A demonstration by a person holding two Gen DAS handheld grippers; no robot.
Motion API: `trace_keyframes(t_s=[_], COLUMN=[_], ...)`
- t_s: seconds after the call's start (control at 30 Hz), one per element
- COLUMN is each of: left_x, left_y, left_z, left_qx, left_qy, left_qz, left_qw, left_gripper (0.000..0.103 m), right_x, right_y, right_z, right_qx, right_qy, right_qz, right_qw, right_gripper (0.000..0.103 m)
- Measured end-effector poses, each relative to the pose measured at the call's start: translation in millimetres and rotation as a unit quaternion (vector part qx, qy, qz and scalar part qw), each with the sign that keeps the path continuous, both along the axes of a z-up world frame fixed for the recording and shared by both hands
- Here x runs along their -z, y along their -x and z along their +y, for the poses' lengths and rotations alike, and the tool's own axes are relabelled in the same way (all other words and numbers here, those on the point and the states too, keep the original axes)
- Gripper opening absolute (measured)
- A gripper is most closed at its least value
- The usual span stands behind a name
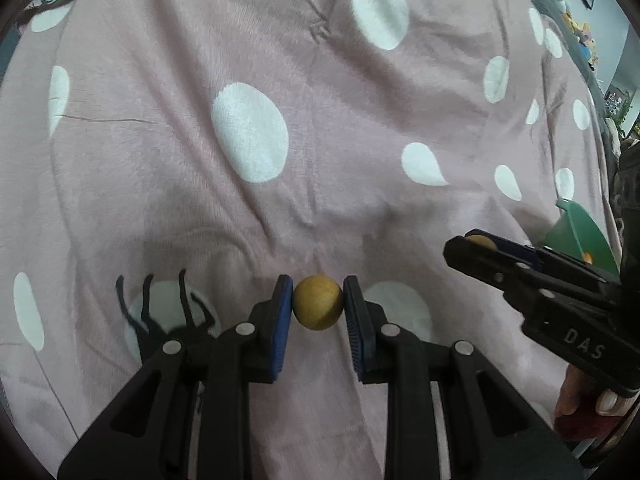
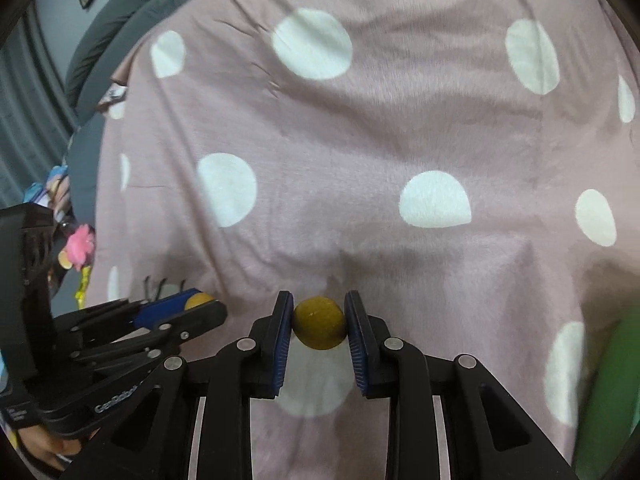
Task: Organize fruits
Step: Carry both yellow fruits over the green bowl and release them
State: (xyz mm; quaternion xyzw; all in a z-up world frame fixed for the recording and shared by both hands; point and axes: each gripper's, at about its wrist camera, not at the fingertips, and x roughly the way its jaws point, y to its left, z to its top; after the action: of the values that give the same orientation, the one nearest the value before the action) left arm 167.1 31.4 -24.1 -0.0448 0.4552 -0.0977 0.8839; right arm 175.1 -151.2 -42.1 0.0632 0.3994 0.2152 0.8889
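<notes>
My left gripper (image 1: 318,302) is shut on a small round yellow-brown fruit (image 1: 318,301), held above the pink polka-dot cloth (image 1: 320,140). My right gripper (image 2: 319,322) is shut on a second yellow-brown fruit (image 2: 319,323). In the left wrist view the right gripper (image 1: 478,245) comes in from the right with its fruit (image 1: 480,242) just showing between the pads. In the right wrist view the left gripper (image 2: 200,304) comes in from the left with its fruit (image 2: 199,301). A green bowl (image 1: 580,240) sits at the right, with something orange inside.
The pink cloth with white dots covers the whole surface and is wrinkled. The green bowl shows as a blurred green edge (image 2: 616,392) at the right of the right wrist view. A grey sofa (image 2: 120,20) and colourful toys (image 2: 78,244) lie beyond the cloth's left edge.
</notes>
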Motion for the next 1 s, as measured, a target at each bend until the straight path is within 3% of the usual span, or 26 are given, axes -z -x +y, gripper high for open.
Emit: trace_keyframes(t_s=[0.2,0.6,1.0], left_x=[-10,-19,-35], left_y=[39,109,130], left_z=[-5,-23,-62], left_qx=[0.010,0.020,0.056], left_qy=[0.005,0.012,-0.001], left_qz=[-0.002,-0.002,-0.011], left_qw=[0.9999,0.9997,0.9984], left_gripper=[0.026,0.026,0.026], right_x=[-29,-53,-65], right_y=[32,111,149], right_z=[-10,-34,-62], right_qx=[-0.009,0.006,0.031], right_qy=[0.008,0.044,0.035], right_qz=[-0.005,-0.042,-0.060], right_qw=[1.000,0.998,0.997], right_gripper=[0.028,0.028,0.028])
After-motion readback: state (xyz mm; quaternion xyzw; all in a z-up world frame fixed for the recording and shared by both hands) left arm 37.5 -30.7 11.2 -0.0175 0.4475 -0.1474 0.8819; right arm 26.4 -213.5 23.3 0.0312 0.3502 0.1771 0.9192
